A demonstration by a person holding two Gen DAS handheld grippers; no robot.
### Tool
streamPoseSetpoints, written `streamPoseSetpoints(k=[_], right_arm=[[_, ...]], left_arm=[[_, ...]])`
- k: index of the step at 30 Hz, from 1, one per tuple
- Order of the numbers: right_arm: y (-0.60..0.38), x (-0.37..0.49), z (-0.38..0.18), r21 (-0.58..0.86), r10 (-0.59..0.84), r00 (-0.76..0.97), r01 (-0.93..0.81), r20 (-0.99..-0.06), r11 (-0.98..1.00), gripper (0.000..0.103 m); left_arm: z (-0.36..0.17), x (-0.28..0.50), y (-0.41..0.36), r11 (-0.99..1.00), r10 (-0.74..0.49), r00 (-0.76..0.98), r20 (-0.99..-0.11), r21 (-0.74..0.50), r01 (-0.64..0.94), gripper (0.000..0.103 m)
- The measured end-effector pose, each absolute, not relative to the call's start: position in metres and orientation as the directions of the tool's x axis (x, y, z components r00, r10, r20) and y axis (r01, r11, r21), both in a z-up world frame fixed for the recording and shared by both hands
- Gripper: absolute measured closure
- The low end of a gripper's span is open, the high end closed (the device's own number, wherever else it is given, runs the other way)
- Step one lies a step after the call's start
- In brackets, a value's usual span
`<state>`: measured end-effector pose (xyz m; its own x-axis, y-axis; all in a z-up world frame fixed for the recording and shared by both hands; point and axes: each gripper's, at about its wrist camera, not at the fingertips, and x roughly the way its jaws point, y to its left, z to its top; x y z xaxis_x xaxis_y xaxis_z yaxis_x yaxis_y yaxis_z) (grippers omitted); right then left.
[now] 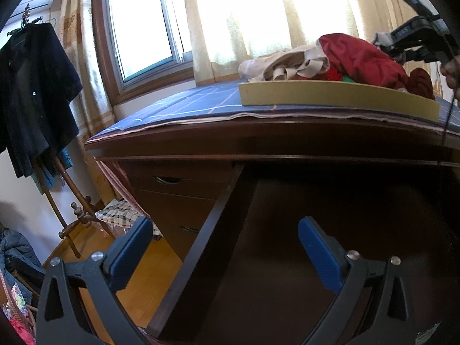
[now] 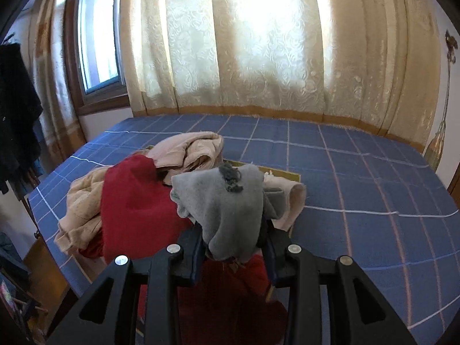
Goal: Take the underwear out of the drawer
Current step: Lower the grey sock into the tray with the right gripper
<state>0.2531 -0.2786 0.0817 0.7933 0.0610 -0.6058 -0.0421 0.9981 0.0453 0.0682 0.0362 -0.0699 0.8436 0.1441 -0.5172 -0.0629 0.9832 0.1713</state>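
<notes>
Currently the right gripper [image 2: 233, 254] has its fingers [image 2: 197, 247] clenched on a grey underwear piece [image 2: 224, 204], held above the pile [image 2: 138, 201] of red and beige garments lying in the yellow tray [image 1: 339, 96]. The left gripper [image 1: 225, 251] hangs with fingers released and nothing between them, over the open drawer [image 1: 316, 230], whose visible interior is dark and shows no cloth. Judgement: removal appears largely done; what remains is setting the grey piece down on the pile. The tray rests on the counter [image 2: 359, 201], which carries a blue checked cloth. Beyond it hang pale patterned curtains [image 2: 258, 57], a window [image 1: 143, 28] and dark clothes on a stand [image 1: 34, 95].
</notes>
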Motion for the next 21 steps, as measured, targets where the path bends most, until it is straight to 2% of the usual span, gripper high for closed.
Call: streamPoseSetpoints(k=[8,17,21], right_arm=[[-0.272,0.288,0.063,0.089,0.064,0.742,-0.006,-0.668,0.996,0.066],[-0.257,0.304,0.065,0.02,0.013,0.721,0.001,-0.693,1.0,0.066],[-0.239,0.307,0.074,-0.039,-0.01,0.738,-0.021,-0.675,0.999,0.066]], left_arm=[[-0.07,0.069,0.036,0.984,0.14,0.842,-0.52,0.168,-0.059,0.0],[-0.07,0.069,0.034,0.984,0.143,0.84,-0.523,0.166,-0.064,0.0],[-0.07,0.069,0.034,0.984,0.142,0.841,-0.523,0.165,-0.064,0.0]])
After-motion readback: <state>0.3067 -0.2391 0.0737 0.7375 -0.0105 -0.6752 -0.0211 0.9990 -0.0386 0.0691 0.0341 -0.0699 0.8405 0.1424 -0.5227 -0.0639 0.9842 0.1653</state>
